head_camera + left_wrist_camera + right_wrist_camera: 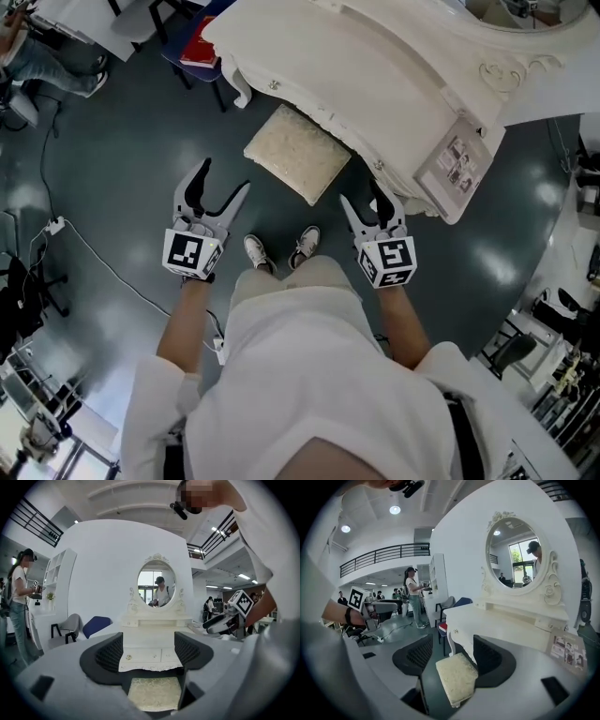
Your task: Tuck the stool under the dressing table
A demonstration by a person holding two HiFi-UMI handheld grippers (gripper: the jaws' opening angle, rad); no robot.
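My left gripper [225, 175] and right gripper [361, 195] are showing smooth, matt grey plastic, and their pads [108, 654] are looking black, ribbed and rubbery. The stool [298, 152] is wearing cream cloth, rough and patterned. The table [375, 75] is gleaming softly in smooth white paint. The floor [122, 169] is shining dark and glossy, throwing back the lights. The mirror [156, 583] is reflecting like clean glass.

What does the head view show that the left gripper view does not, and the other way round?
Only the head view: the person's shoes and a white cable on the floor. Only the left gripper view: the oval mirror and a bystander at the left. Both: the stool, the dressing table and the right gripper.
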